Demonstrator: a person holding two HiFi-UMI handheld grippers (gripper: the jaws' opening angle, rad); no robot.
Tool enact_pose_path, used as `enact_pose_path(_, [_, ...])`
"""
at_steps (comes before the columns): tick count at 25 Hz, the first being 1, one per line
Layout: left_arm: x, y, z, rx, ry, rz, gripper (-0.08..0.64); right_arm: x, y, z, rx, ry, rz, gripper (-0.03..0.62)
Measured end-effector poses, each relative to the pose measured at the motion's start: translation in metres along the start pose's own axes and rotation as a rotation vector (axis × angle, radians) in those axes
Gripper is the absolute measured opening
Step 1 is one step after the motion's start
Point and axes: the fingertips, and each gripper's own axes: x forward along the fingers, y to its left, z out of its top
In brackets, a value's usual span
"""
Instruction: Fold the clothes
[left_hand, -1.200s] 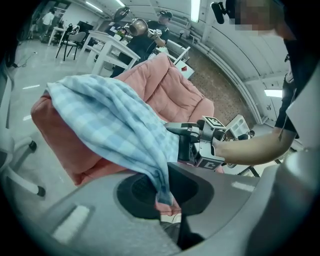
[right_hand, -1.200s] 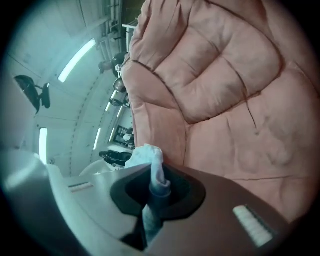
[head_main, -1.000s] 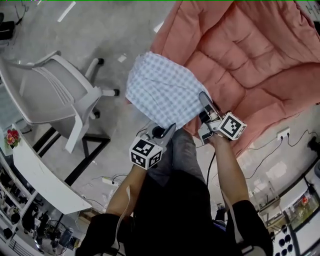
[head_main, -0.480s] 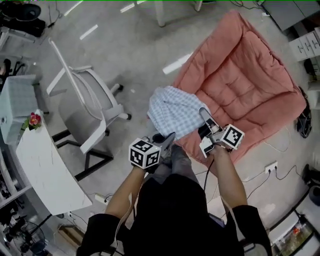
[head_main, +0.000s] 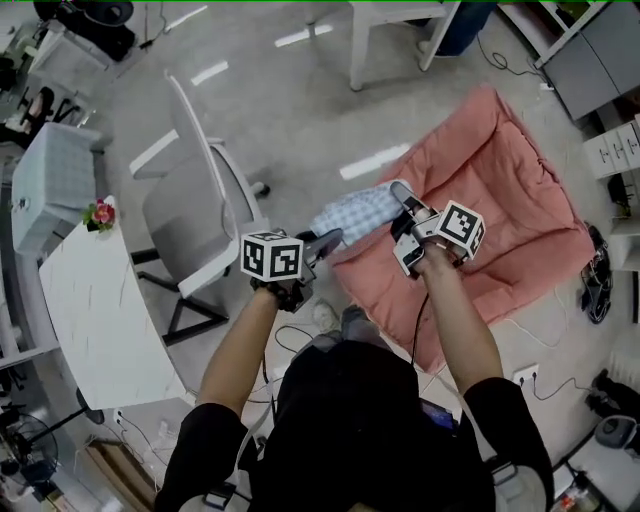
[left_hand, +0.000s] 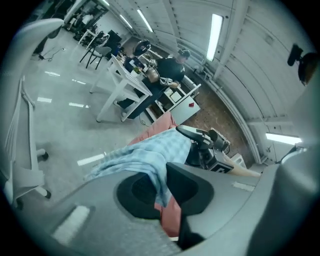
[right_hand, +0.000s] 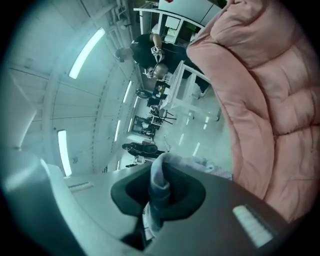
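Blue checked cloth (head_main: 360, 212) clamped in left claw (head_main: 325, 240), right claw (head_main: 400, 192); pink quilt (head_main: 500, 200) below.

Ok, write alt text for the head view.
Seen from above, a person holds a blue checked garment stretched between the left gripper and the right gripper, each shut on an edge. Below lie a pink quilted mat and a white chair.

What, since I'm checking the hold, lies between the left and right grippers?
The blue checked cloth, pinched at either end by the left gripper and the right gripper; the head view shows it best.
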Motion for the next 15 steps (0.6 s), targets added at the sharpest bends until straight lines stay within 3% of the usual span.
enact_pose_path(8, [-0.023, -0.023, 0.054, 0.093, -0.039, -0.038, 0.044, 0.009, 0.067, 0.022, -0.123, -0.014, 0.053, 0.020])
enact_pose_path(15, [0.013, -0.088, 0.098, 0.291, 0.079, -0.162, 0.044, -0.060, 0.095, 0.081, -0.111, -0.224, 0.087, 0.020])
